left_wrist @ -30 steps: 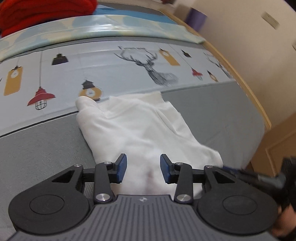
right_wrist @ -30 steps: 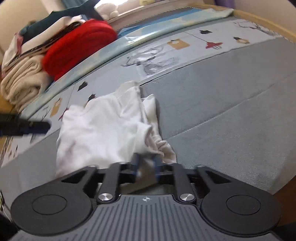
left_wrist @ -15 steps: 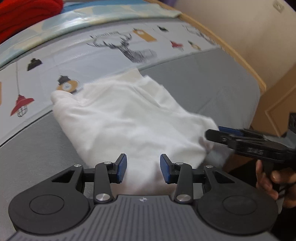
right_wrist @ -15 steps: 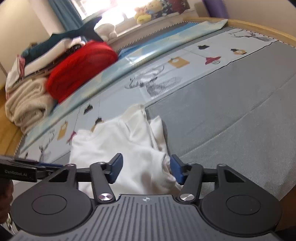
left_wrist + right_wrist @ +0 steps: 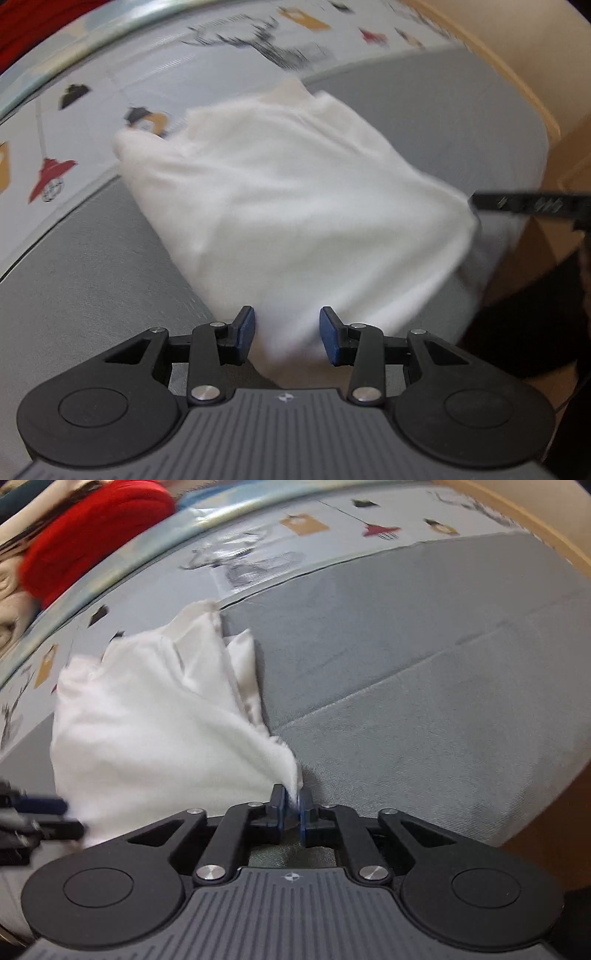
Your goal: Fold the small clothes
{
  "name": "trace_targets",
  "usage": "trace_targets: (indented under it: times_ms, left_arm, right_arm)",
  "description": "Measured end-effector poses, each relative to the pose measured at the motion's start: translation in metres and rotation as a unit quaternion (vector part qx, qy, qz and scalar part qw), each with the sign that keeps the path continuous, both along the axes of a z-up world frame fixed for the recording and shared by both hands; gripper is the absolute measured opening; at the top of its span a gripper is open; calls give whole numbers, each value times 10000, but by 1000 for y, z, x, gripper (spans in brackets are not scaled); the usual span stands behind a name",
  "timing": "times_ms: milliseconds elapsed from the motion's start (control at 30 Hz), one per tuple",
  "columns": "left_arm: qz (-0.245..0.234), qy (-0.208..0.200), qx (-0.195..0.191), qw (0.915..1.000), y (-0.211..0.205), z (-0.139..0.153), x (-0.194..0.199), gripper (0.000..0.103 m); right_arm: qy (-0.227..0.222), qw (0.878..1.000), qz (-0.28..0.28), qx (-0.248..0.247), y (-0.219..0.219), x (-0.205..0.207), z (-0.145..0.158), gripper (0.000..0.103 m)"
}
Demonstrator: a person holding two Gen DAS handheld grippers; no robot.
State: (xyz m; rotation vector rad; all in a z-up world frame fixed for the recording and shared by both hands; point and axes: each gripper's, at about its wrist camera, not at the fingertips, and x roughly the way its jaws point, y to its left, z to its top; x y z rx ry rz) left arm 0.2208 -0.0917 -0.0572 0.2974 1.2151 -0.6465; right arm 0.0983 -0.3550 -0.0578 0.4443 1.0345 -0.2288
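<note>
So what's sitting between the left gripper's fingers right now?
White garment cloth lies between the left gripper fingers in the left wrist view, but the pads stand apart from it. The right gripper, just closed, pinches its corner.

No readable text in either view. Printed bed sheet (image 5: 92, 122) has a line of lettering above the deer drawing (image 5: 258, 40), too blurred to make out. Side of the right gripper (image 5: 532, 203) in the left wrist view carries pale markings (smeared by motion, illegible). Each gripper body has a small round emblem at centre (image 5: 291, 877), a logo only, no letters.
</note>
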Motion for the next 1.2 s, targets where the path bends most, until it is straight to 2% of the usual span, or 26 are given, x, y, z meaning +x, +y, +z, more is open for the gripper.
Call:
trace_targets:
  times_ms: [67,133,233,300,367,433,500,567,633,667,700,833,900,1000,1033,1067,1133,1200]
  left_arm:
    - [287,-36,-121,9995,10,5,9,44]
    - [607,-101,-112,9980,20,7,17,44]
    - [1092,-122,-88,9939,31,7,31,44]
    - [1331,-153,-209,9908,37,10,39,44]
    - [1547,-133,-405,9870,46,13,44,44]
    - [1736,-129,-495,9835,49,16,46,44]
    - [1892,-155,-486,9806,54,17,50,44]
    - [2005,-181,-470,9784,58,18,53,44]
    - [2137,-202,-502,9754,62,18,58,44]
    - [2187,-212,-525,9741,62,18,59,44]
    - [2235,-221,-557,9729,63,18,62,44]
    - [2359,-314,-712,9687,59,20,73,44]
    - [2395,-334,-795,9671,53,19,78,44]
    - [2356,-316,-829,9678,43,14,83,38]
    - [2335,-289,-866,9681,39,12,84,36]
    - [2314,-261,-892,9684,35,10,86,34]
    - [2246,-249,-848,9704,28,5,88,32]
    - [2187,-278,-717,9728,21,1,89,32]
  right_arm:
    - [-472,9988,10,-128,-8,11,28,11]
    - [-884,9956,293,-80,-16,30,52,12]
    - [-1094,9891,938,298,-24,68,66,17]
    - [-1015,9851,1293,513,-24,94,59,33]
    - [-891,9840,1431,575,-21,117,42,44]
    - [-734,9851,1396,682,-19,135,17,45]
    - [-371,9889,1187,810,-17,151,-6,45]
    - [-224,9892,1179,836,-12,163,-21,45]
    - [-114,9894,1221,777,-9,169,-31,42]
    - [-110,9893,1194,827,-8,171,-32,16]
    - [-181,9895,1130,887,-8,172,-29,3]
    - [-869,9898,746,845,-18,164,3,3]
    - [-624,9941,527,720,-23,164,-3,3]
    - [212,9984,187,493,-28,165,-31,3]
    - [258,9984,21,502,-32,162,-33,3]
    - [187,9990,-88,409,-34,159,-28,4]
    - [-256,9993,-115,231,-36,152,-10,8]
    - [-728,9968,98,325,-37,144,8,8]
